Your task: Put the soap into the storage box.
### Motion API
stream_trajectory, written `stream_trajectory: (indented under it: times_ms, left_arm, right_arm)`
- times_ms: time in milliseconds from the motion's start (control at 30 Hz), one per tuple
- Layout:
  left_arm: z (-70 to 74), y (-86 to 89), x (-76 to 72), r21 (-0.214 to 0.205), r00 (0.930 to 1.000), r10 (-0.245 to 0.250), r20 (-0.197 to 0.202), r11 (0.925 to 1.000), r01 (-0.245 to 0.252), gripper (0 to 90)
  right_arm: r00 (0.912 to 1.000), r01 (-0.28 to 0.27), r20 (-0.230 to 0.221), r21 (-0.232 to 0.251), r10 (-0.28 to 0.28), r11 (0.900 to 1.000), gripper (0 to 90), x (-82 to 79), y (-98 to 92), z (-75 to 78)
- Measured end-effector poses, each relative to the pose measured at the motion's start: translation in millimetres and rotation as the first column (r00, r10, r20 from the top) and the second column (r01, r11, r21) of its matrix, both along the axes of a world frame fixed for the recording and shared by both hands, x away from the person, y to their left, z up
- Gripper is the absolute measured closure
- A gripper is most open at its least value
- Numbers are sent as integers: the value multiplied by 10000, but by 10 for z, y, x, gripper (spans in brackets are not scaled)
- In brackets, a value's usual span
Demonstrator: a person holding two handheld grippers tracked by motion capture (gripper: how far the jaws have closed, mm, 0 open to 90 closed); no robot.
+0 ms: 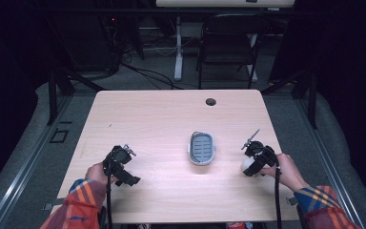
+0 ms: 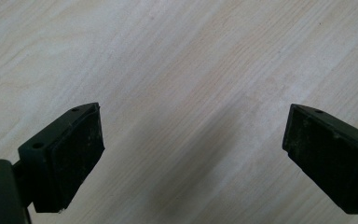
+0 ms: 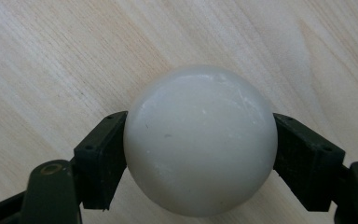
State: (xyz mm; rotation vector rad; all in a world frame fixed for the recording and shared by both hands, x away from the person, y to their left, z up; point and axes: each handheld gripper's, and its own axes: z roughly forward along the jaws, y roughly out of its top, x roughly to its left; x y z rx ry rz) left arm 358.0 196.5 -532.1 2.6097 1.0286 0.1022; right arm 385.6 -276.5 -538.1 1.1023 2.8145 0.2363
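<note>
Right gripper (image 3: 200, 144) clamped on white ball (image 3: 200, 140); grey soap-dish-like tray (image 1: 201, 148), probably its destination, lies to its left; left gripper (image 2: 193, 154) wide, empty, farther off.

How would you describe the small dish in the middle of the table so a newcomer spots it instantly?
Start from the pale wooden table. Near its middle, between the left gripper and right gripper, lies an oval grey dish. Its ribbed inner floor and flat shape set it apart from the round white ball.
</note>
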Motion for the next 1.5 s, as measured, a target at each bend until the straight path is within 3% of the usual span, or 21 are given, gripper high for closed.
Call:
stream_trajectory:
  times_ms: [167,200,600,700,767,800,1033,1233,1467,1500]
  left_arm:
    - [4,-1,-2,61,10000,12,90,10000,-12,51]
    - [8,0,0,66,9999,-9,156,10000,8,51]
    - [8,0,1,72,9998,46,170,10000,-47,51]
    - [10,1,-1,74,9998,8,202,10000,-10,52]
    - [12,2,-2,94,9998,9,195,10000,-11,51]
    - [12,3,-2,93,9998,9,207,10000,-11,52]
    - [10,-3,0,127,9998,24,216,9999,-27,52]
    - [9,2,-1,114,9997,18,223,9999,-20,52]
    - [12,5,-5,111,9998,-20,223,9999,17,52]
    - [11,6,-4,113,9998,-17,219,9999,14,52]
  right_arm:
    - [9998,-206,-27,-206,206,9996,236,-2,11,32]
    - [9999,-122,87,-2,122,9999,236,-12,11,38]
    - [9981,-548,269,-200,553,9983,237,-53,89,89]
    - [9979,-569,295,-63,571,9984,237,-54,101,90]
    - [9974,-629,332,-256,637,9977,237,-52,116,110]
    - [9979,-561,336,-25,561,9984,237,-57,121,98]
    - [9949,-905,419,-347,919,9953,237,-37,207,125]
    - [9951,-875,470,-22,875,9962,237,-6,266,109]
    - [9937,-1017,433,-406,1035,9940,237,66,323,126]
    - [9941,-1006,391,-255,1016,9946,237,79,329,115]
